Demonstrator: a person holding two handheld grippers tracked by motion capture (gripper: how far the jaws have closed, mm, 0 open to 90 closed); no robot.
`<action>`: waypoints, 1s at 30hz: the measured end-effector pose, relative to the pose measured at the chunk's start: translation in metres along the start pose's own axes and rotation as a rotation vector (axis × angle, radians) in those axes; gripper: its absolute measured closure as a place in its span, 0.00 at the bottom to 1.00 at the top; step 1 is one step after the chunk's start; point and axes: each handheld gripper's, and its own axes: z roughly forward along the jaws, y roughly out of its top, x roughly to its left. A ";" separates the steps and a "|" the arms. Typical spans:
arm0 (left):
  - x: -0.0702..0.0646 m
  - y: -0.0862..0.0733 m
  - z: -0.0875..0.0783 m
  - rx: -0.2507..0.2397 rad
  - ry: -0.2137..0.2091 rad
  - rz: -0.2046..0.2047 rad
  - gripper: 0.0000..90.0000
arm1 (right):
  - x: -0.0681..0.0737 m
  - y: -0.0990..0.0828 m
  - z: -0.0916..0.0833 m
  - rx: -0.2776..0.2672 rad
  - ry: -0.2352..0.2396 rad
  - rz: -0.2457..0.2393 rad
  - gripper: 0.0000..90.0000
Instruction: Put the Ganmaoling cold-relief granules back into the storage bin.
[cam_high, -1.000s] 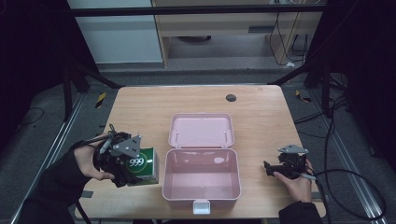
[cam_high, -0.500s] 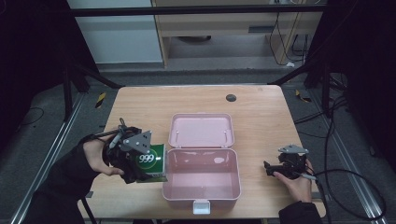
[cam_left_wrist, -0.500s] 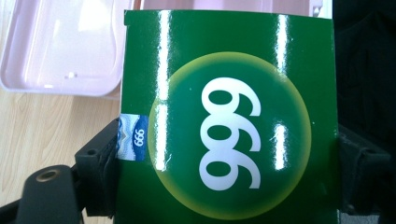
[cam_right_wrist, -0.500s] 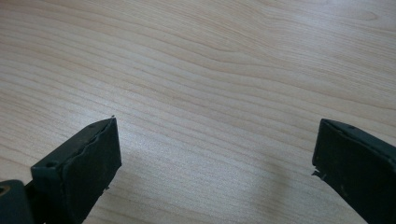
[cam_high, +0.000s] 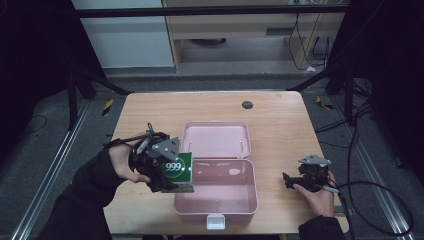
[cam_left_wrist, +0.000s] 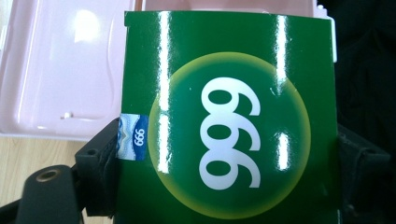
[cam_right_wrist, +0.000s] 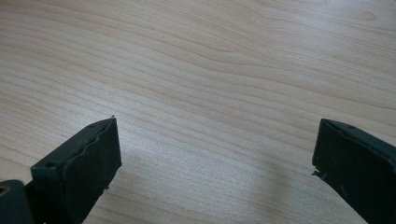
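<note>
Green glossy cardboard box (cam_high: 179, 170) with a white "999" in a yellow-rimmed circle sits clamped in my left gripper (cam_high: 160, 167), and from the high view I hold it at the left rim of the open pale pink plastic lunch box (cam_high: 216, 197), over that box's near-left corner. The pink lid (cam_high: 216, 140) lies flat behind the tray, hinged open on the light wooden table (cam_high: 280, 120). My right gripper (cam_high: 300, 180) rests low on the table to the right of the pink box, well apart from it, in my right hand (cam_high: 317, 192). A small dark round disc (cam_high: 247, 105) lies near the table's far edge.

In the left gripper view, the green box (cam_left_wrist: 229, 121) stands between my two black jaws, which press on its sides; the "999" reads sideways, a small blue "999" sticker (cam_left_wrist: 133, 137) sits on its left edge, and the pink lunch box (cam_left_wrist: 60, 70) lies behind.

In the right gripper view, my jaws stand wide apart over bare wood grain (cam_right_wrist: 210, 70), holding nothing.
</note>
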 end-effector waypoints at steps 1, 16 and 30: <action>0.000 0.001 0.002 -0.002 0.000 0.004 0.16 | 0.000 0.000 0.000 0.000 0.000 0.000 0.02; 0.000 0.011 0.024 -0.010 -0.025 0.027 0.16 | 0.000 0.000 0.001 0.007 0.001 -0.003 0.02; -0.002 0.010 0.046 0.002 -0.042 0.029 0.16 | 0.001 -0.001 0.002 0.016 0.004 -0.003 0.02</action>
